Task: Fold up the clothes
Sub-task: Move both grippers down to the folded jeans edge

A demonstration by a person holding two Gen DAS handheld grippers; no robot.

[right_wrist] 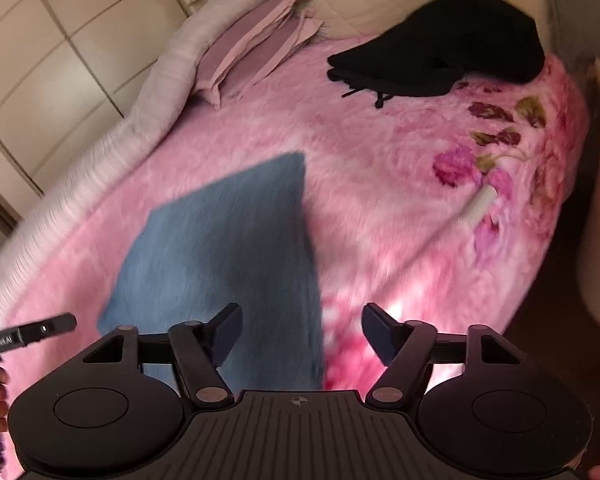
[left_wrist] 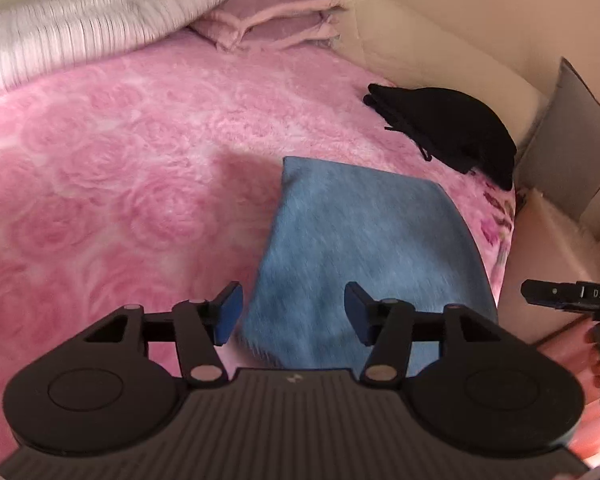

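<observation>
The left tool point(left_wrist: 294, 312) hangs just above the near end of a blue cloth point(left_wrist: 364, 240), its fingers spread wide and pinching nothing. The right tool point(right_wrist: 302, 334) hovers over the same cloth's right edge, also spread and empty. The blue cloth lies flat on a pink blanket point(left_wrist: 120, 168) covering a bed, as a neat, straight-edged rectangle that already looks folded. Farther back, near the bed's far right corner, a black garment point(left_wrist: 448, 128) rests in a compact folded stack, well apart from the blue one. Pillows point(left_wrist: 272, 20) and a white quilt point(left_wrist: 80, 24) sit at the head of the bed, and a white rod-like object point(right_wrist: 480, 204) lies on the blanket to the right. Risks from here, as a guess: the fluffy blanket could snag a lowered finger, and a pinch that catches only the top layer would pull the rectangle open or skew its edges.
</observation>
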